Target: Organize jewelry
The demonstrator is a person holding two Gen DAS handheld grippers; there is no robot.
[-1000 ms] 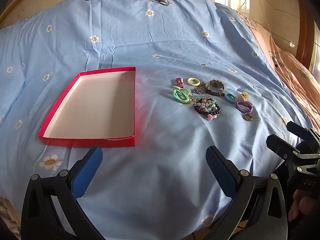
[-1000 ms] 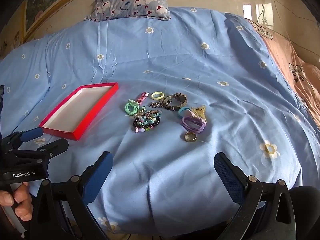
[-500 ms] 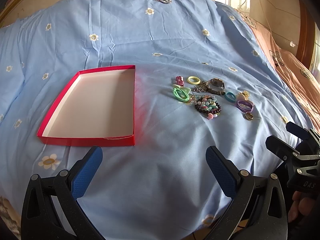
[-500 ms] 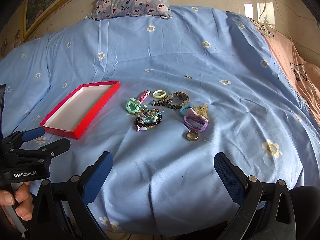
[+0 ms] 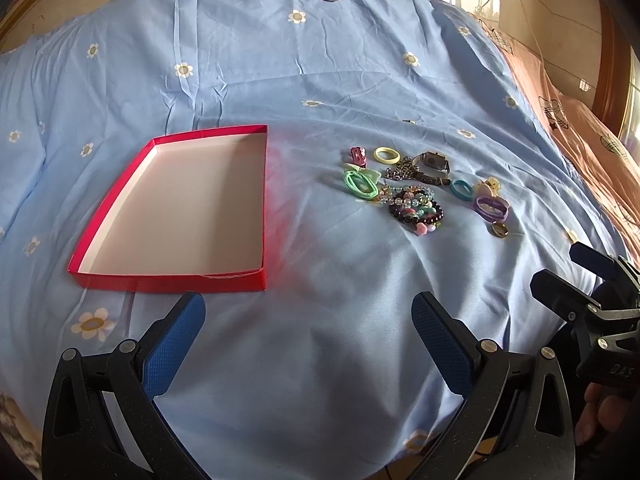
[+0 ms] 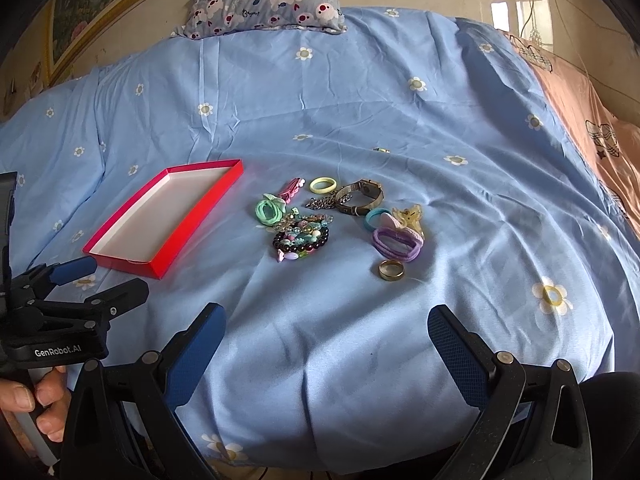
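Note:
A shallow red tray (image 5: 102,280) with a white inside lies empty on the blue bedsheet; it also shows in the right wrist view (image 6: 132,266). To its right lies a loose heap of jewelry: a green hair tie (image 6: 269,211), a yellow ring band (image 6: 323,185), a wristwatch (image 6: 360,194), beaded bracelets (image 6: 302,238), a purple hair tie (image 6: 397,243) and a gold ring (image 6: 391,269). My left gripper (image 5: 308,320) is open and empty, short of the tray's near edge. My right gripper (image 6: 326,332) is open and empty, short of the heap.
A patterned pillow (image 6: 266,0) lies at the bed's far end. An orange-pink blanket (image 6: 592,120) covers the right side. A small ring (image 6: 382,150) lies alone beyond the heap. The right gripper shows at the right edge of the left wrist view (image 5: 592,300).
Both grippers have moved slightly forward toward the tray and jewelry, which now sit a little lower in view. Nothing was grasped; both stay open.

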